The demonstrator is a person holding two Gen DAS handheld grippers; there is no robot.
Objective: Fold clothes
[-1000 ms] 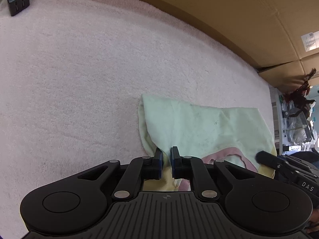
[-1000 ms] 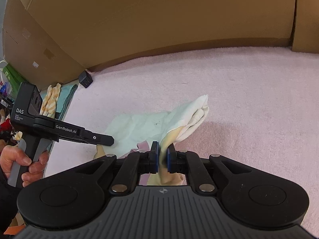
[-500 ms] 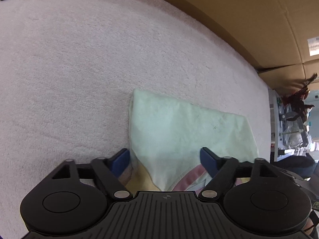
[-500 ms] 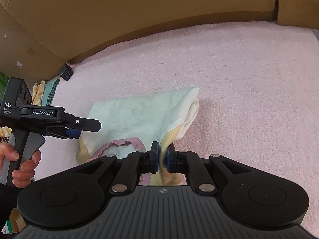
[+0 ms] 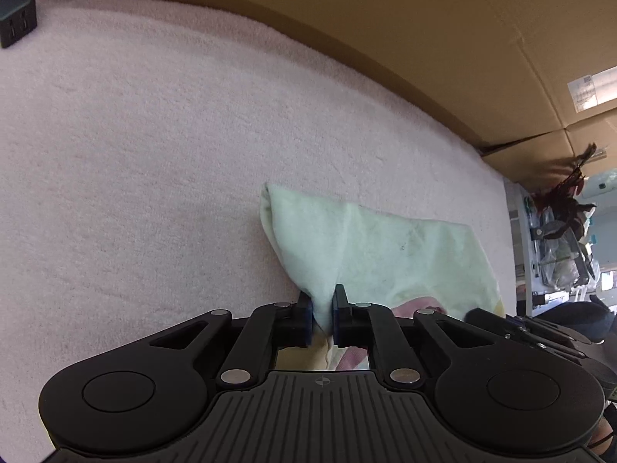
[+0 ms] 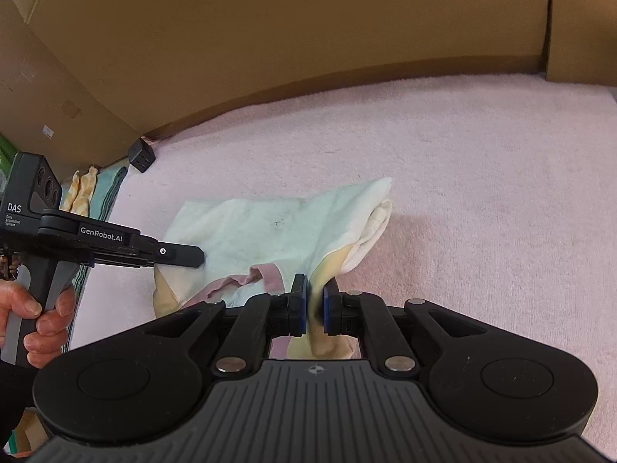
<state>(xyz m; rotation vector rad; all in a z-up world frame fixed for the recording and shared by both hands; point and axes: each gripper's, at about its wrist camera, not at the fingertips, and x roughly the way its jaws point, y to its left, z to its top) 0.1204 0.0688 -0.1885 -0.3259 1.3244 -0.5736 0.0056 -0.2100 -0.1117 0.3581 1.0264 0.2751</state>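
A pale mint-green garment (image 5: 385, 247) with a pink collar and yellow lining lies crumpled on the pink fleece surface (image 5: 135, 154). In the left wrist view my left gripper (image 5: 322, 305) is closing, its blue pads pinching a peak of the garment's near left edge. From the right wrist view the same garment (image 6: 270, 227) spreads ahead, and my right gripper (image 6: 315, 301) is shut on a yellowish fold at its near right side. The left gripper (image 6: 193, 256) reaches in from the left onto the cloth's left edge, held by a hand (image 6: 38, 308).
Brown cardboard walls (image 6: 308, 38) enclose the pink surface at the back and sides. A small black block (image 6: 141, 154) sits by the far left corner, also in the left wrist view (image 5: 15, 15). Folded striped and teal cloths (image 6: 92, 189) lie off the left edge.
The left gripper's jaws spread wide over the garment's near left edge half a second ago and have now closed on it, lifting it into a peak. The right gripper kept its grip throughout.
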